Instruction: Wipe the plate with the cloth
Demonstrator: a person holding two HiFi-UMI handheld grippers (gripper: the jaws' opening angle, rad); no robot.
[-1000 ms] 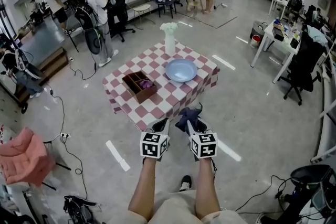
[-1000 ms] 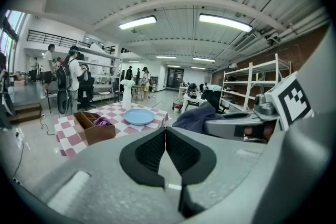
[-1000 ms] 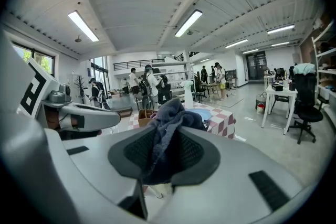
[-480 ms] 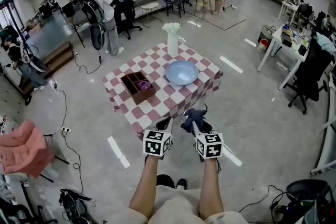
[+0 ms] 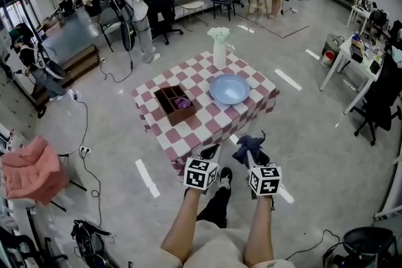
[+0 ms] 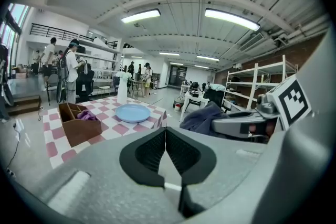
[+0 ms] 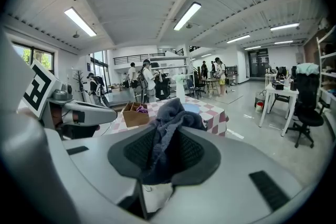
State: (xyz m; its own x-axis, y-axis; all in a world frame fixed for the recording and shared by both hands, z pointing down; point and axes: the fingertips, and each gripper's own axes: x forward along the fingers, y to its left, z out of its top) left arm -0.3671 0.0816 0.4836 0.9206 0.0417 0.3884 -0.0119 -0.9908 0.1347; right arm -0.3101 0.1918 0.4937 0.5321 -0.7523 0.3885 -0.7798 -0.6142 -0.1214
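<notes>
I read the left tool (image 6: pixel 165 134) as closed, pad against pad, with nothing between them. The right tool (image 7: pixel 167 131) is clamped on the cloth (image 7: pixel 169 112), a dark blue bunch that stands up out of the pads and covers their tips. In the head view that bunch also hides the right tool's front end.

The plate (image 5: pixel 229 89) lies ahead of both tools, well apart from them, on the checked counter (image 5: pixel 188 130). From the right tool I see only a sliver of it, as the cloth blocks the rest. From the left tool it shows whole.

A box (image 5: pixel 175 103) stands ahead and to the left of the left tool, beside the plate. One compartment holds a purple item (image 5: pixel 183 101) that I cannot identify. A vase (image 5: pixel 218 50) stands beyond the plate.
</notes>
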